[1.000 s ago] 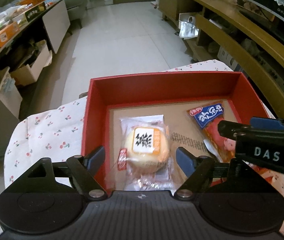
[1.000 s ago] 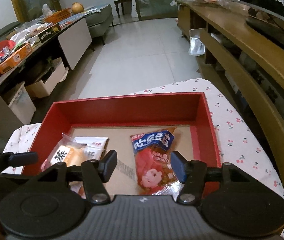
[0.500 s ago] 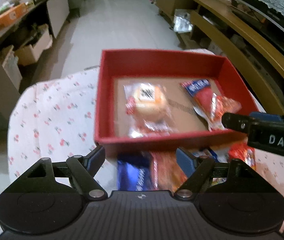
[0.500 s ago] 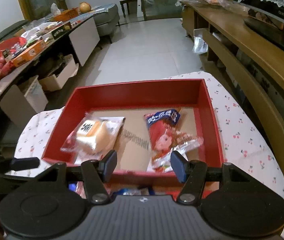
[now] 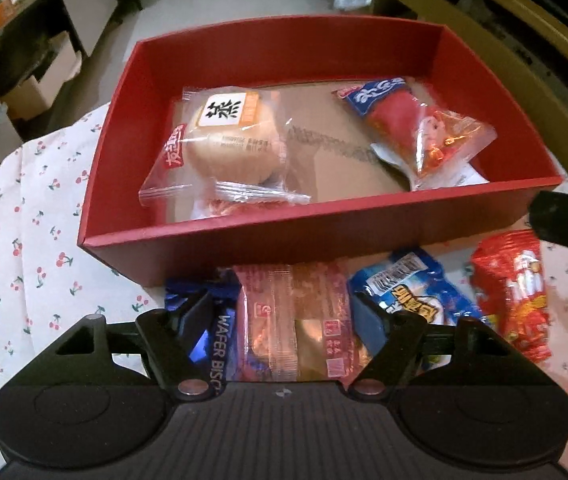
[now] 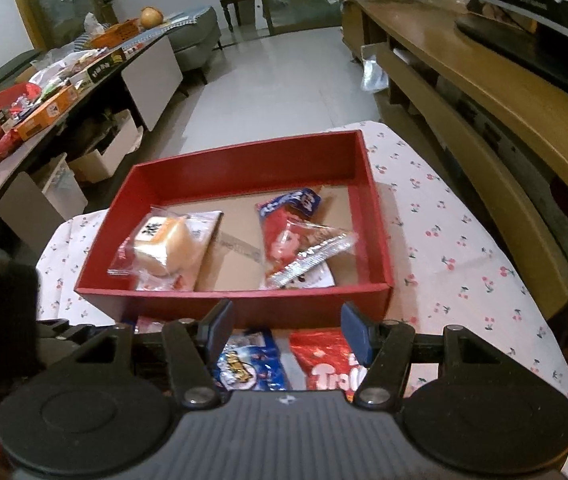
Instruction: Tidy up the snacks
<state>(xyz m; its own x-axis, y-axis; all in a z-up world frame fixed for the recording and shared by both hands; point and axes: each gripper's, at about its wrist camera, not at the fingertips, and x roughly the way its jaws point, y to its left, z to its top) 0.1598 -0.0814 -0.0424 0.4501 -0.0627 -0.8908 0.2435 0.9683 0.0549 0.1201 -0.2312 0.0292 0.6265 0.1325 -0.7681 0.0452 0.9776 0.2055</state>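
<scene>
A red box point(image 5: 315, 216) point(image 6: 240, 300) holds a wrapped bun point(image 5: 224, 136) point(image 6: 164, 244) on its left and a red-blue snack bag point(image 5: 415, 124) point(image 6: 295, 232) on its right. In front of the box lie a dark blue wafer pack point(image 5: 212, 320), a pink cake pack point(image 5: 295, 320), a blue bag point(image 5: 411, 292) point(image 6: 248, 364) and a red bag point(image 5: 515, 292) point(image 6: 331, 364). My left gripper point(image 5: 284, 320) is open above the pink cake pack. My right gripper point(image 6: 287, 332) is open above the blue and red bags.
The box stands on a small table with a cherry-print cloth point(image 5: 32, 240) point(image 6: 451, 248). A wooden bench point(image 6: 483, 92) runs along the right. A cluttered counter point(image 6: 44, 92) and cardboard boxes are at the left. Tiled floor lies beyond.
Both grippers have pulled back from over the box toward the near side of the table. The loose snack packs in front of the box have come into view under them.
</scene>
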